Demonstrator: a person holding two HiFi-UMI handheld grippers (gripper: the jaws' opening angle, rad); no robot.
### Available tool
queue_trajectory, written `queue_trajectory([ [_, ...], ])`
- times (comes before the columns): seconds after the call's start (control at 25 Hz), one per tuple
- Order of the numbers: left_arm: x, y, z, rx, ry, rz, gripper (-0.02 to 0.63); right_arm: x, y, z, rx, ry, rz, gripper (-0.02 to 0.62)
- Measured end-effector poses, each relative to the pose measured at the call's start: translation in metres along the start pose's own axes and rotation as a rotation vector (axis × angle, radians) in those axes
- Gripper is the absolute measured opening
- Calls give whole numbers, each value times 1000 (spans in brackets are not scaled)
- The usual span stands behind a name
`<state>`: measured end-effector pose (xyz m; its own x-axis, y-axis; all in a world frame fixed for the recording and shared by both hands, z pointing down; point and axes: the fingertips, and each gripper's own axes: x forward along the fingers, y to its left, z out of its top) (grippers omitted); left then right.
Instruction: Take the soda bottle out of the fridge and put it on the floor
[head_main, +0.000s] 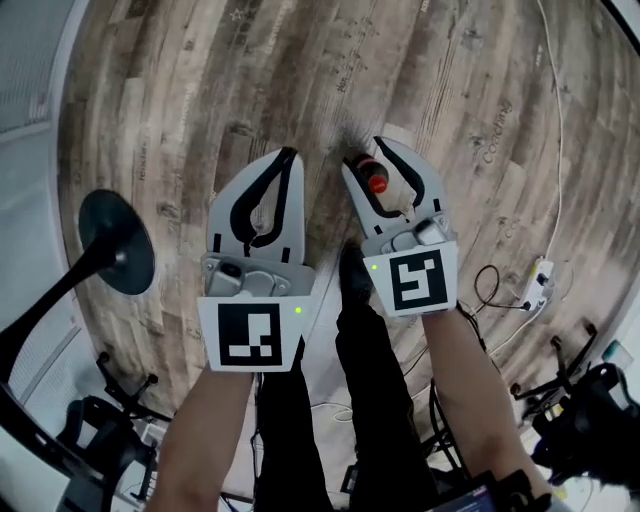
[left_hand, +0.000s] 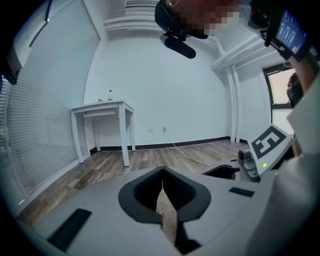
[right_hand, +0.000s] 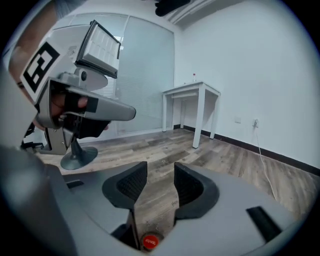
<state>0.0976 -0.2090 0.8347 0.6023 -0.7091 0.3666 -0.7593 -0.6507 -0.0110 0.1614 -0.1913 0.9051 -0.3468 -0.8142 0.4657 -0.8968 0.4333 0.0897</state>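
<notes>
Bottle on floor, free under right gripper, jaws apart. Could tip if clipped by a jaw. Left gripper closed, empty.

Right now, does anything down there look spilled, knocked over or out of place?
Nothing stands out. The soda bottle seems to stand upright on the wood floor, red cap on, with no puddle around it. The right tool is open, not gripping it.
</notes>
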Motion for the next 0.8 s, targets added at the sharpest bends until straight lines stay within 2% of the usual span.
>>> queue_trajectory([
  [0.32, -25, 8, 149, 66, -116, 31, 17, -50, -33, 171, 12, -194, -65, 173],
  [0.6, -67, 23, 303, 199, -234, 52, 17, -104, -51, 337, 33, -411, -114, 154],
  [0.8, -112, 31, 400, 174, -342, 94, 17, -160, -63, 438, 19, -508, -151, 126],
])
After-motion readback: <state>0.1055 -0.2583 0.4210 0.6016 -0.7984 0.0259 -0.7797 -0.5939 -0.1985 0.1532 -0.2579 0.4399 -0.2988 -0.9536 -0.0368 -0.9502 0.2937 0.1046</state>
